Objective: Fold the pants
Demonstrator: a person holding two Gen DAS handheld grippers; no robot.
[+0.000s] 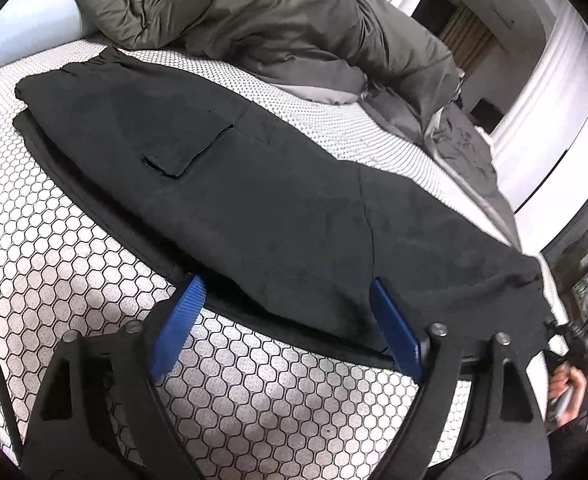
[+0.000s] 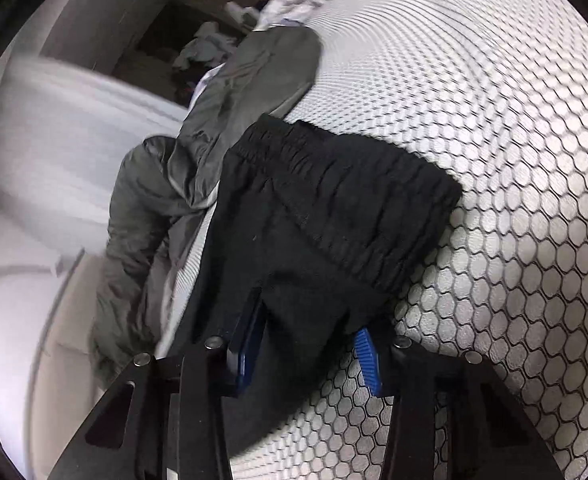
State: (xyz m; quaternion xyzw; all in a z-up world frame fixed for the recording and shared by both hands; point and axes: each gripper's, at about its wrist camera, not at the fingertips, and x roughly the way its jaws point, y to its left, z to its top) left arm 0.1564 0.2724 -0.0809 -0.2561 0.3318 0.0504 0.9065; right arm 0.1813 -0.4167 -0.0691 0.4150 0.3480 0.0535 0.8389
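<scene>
Already the black fabric pants lie folded lengthwise, leg on leg, across the bed's white honeycomb-patterned mattress; crosswise folds remain, I judge. Left tongs straddle the near edge wide, right tongs likewise near the waistband

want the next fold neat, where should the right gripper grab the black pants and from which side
Grip the black pants just below the gathered elastic waistband, coming in low from the near edge. The right gripper already straddles that flat doubled edge, jaws open.
</scene>
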